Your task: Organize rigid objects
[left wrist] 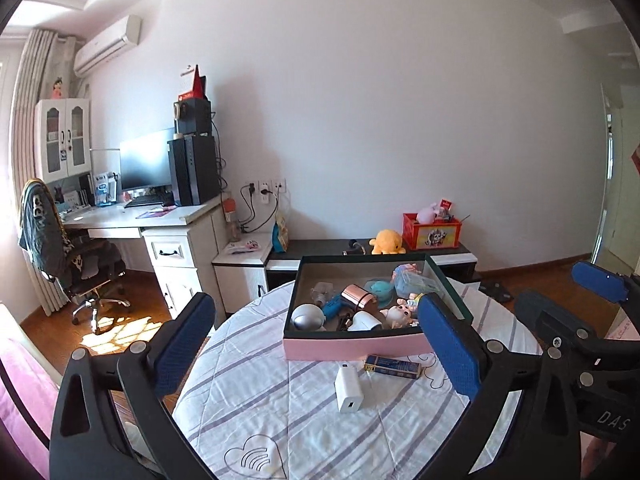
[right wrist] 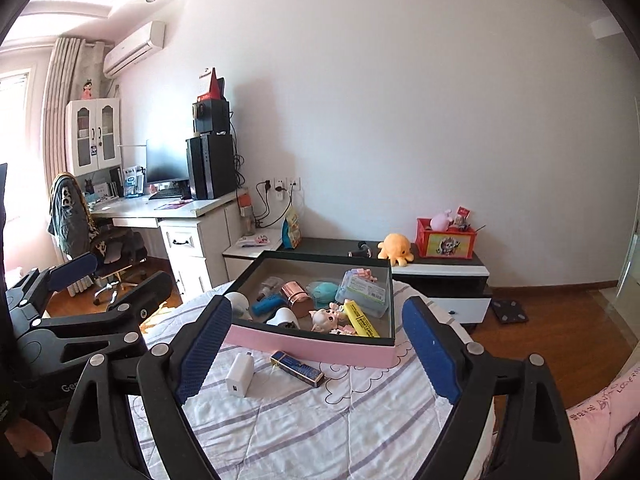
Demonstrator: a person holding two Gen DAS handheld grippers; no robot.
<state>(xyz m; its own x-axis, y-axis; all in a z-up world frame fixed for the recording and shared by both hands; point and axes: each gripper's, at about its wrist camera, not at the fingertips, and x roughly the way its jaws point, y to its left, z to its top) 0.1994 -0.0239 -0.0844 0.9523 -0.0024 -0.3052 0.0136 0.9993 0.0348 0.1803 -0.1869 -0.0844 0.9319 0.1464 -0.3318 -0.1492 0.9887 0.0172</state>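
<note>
Charger block (left wrist: 349,389), white, loose on the cloth-covered counter (left wrist: 248,412), just short of the pink box (left wrist: 352,346) that already holds the other odds and ends. Lies ahead of and below the left tool (left wrist: 317,299), about centred between its fingers, long axis running roughly away from the tool, port face turned toward it. Just to its right, close but apart, a slim blue-and-gold box (left wrist: 394,366), lying crosswise, its long side nearly parallel to the pink box's front wall.

Left tool spread wide, nothing between the blue pads (left wrist: 184,344). Right tool (right wrist: 316,301) likewise wide and empty, set beside the left one, both back from the counter's near edge and tilted slightly down.

From the right wrist view, charger block close to the left finger and slim box nearer the middle of the gap, lying on a diagonal. Judged from that: charger better placed for the left tool, slim box for the right, each needing a reach forward and down, the slim box taken across its short side.

Writing, left to right: "Ge…" on the left tool's body, cut off; print on the slim box and on a yellow marker (right wrist: 361,317) in the pink box, too small to read; "DAS" on the right tool's body; letters starting "LOVE" on pink fabric (right wrist: 616,392) at far right.
</note>
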